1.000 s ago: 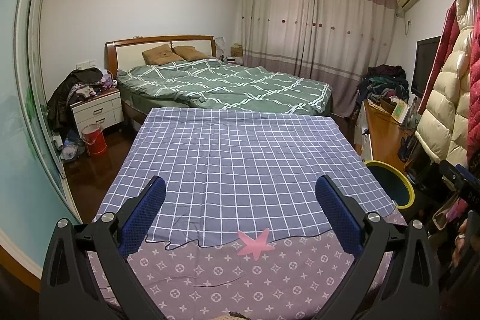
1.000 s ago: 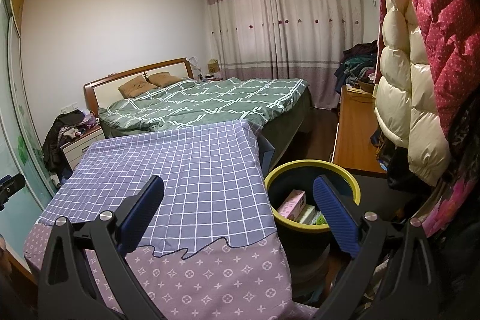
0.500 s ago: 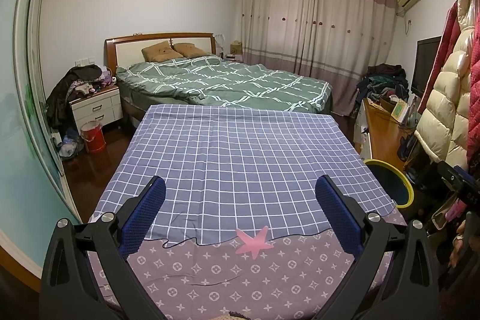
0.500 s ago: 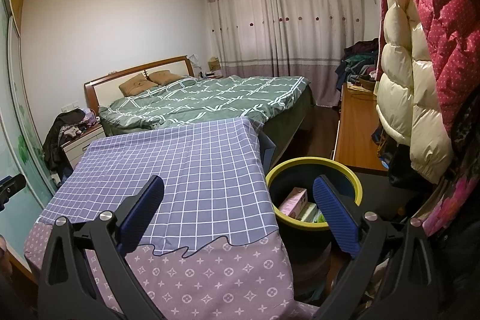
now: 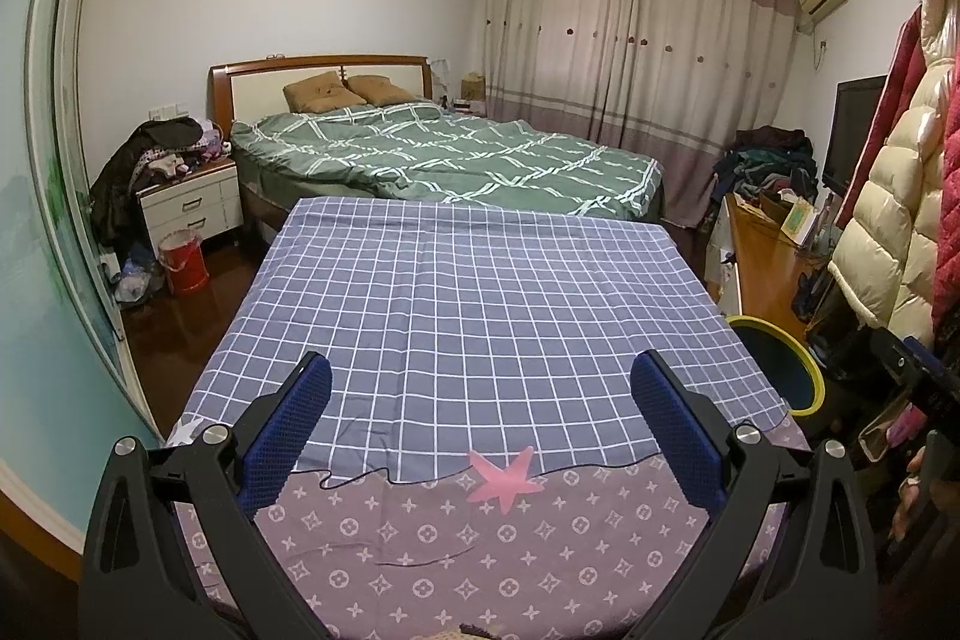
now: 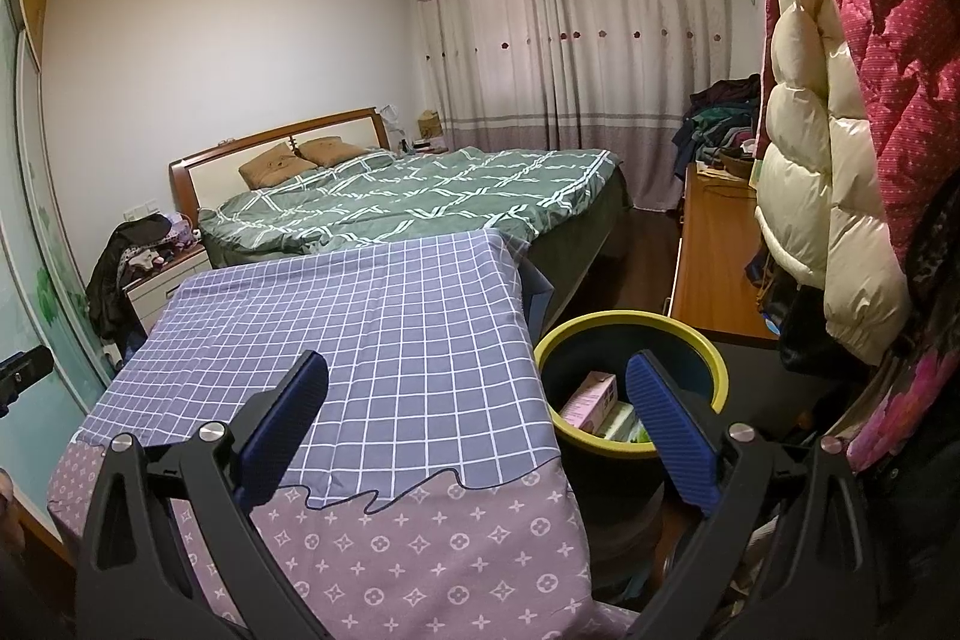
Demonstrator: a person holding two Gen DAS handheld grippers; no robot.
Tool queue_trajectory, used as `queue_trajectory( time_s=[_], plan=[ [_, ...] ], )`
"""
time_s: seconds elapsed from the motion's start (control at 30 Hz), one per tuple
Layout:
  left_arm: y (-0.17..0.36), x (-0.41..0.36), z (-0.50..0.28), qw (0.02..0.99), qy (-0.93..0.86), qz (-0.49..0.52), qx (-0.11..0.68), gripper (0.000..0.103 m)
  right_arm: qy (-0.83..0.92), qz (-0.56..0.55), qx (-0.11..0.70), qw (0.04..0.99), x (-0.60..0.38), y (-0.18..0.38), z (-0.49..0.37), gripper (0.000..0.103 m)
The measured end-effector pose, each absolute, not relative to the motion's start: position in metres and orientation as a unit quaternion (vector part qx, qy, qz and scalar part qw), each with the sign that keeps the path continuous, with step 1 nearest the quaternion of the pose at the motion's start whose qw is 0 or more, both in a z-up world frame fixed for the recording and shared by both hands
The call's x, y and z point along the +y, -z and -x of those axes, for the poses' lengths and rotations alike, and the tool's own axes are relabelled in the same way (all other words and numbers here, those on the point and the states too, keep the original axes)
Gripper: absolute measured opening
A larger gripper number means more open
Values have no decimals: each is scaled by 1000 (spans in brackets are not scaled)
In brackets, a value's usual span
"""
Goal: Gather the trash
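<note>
We hold two hand-held grippers above a cloth-covered bench (image 5: 480,316) in a bedroom. In the left wrist view, the left hand-held gripper (image 5: 480,412) fills the bottom of the frame, its two blue-padded fingers (image 5: 294,430) spread wide apart with nothing between them. Below it lies the bench cloth, blue with a white grid across the middle of the frame and mauve with a pale pattern along the bottom, where a pink star shape (image 5: 504,475) sits at the seam.

In the right wrist view, the right hand-held gripper (image 6: 477,412) also sits at the bottom of the frame, jaws wide apart and holding nothing. Its left finger is over the bench cloth; its right finger overlaps the trash bin (image 6: 690,340), a dark round bin with a yellow rim at lower centre-right, just beside the bench edge. Inside the bin we see a pink carton (image 6: 591,397) and pale green packaging (image 6: 624,421) next to it.

Behind the bench, in the middle of both views, is a bed with a green checked quilt (image 5: 456,154) and two brown pillows (image 5: 342,91). Pink and white curtains (image 6: 570,40) hang at the upper centre-right. Puffy coats (image 6: 840,160) fill the right edge. A white nightstand (image 5: 189,202) piled with clothes stands at the left.
</note>
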State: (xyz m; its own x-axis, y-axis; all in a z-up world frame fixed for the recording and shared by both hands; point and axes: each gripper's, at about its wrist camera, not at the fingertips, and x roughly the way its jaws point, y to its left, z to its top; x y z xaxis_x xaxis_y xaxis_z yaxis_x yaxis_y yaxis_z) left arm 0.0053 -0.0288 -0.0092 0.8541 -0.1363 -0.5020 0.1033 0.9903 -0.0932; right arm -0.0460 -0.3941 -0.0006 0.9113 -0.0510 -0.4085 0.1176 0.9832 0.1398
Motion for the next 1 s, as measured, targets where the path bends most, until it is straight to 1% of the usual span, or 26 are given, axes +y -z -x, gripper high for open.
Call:
queue_trajectory(
  time_s=[0.53, 0.77, 0.87, 1.0],
  plan=[
    [10, -37, -11, 962, 57, 21, 265, 98, 40, -79, 212, 973, -392, 5, 43, 95],
    [-20, -36, -14, 968, 66, 22, 241, 98, 35, -77, 222, 971, -391, 10, 33, 95],
    [-21, -35, -29, 965, 73, 25, 249, 98, 30, -71, 226, 971, -390, 8, 24, 95],
    [-1, -32, -76, 956, 56, 9, 287, 98, 6, -68, 234, 970, -389, 5, -4, 95]
  ],
)
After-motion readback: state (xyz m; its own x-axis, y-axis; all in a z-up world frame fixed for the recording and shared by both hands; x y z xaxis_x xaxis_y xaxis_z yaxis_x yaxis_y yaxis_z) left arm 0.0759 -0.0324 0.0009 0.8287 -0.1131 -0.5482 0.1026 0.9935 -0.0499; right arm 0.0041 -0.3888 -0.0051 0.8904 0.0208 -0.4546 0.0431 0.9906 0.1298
